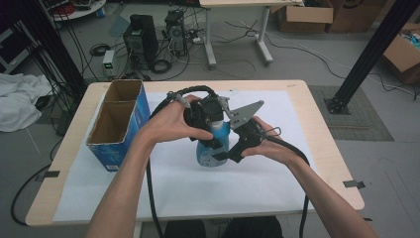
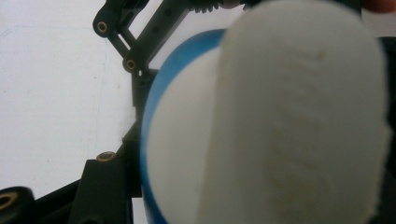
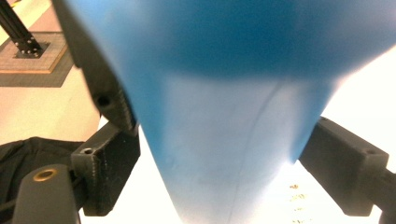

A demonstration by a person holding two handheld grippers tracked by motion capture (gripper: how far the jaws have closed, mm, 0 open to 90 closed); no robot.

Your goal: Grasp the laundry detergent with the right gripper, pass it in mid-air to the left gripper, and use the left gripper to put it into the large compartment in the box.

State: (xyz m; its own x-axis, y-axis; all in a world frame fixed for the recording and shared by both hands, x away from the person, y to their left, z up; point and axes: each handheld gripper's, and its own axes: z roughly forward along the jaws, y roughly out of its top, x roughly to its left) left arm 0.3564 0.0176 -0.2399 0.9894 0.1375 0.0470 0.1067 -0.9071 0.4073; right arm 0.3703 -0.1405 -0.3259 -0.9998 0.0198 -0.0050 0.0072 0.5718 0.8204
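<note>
Smooth blue plastic bottle (image 3: 224, 140), rounded white cap (image 2: 299, 121), matte black hand-held gripper (image 1: 236, 148) clamping it

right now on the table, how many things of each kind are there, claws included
blue bottle: 1
open blue cardboard box: 1
white paper sheet: 1
hand-held claws: 2, the left claw and the right claw, both at the bottle
total: 5

Wooden table (image 1: 317, 124), white sheet (image 1: 277, 178), blue box (image 1: 124, 124).
</note>
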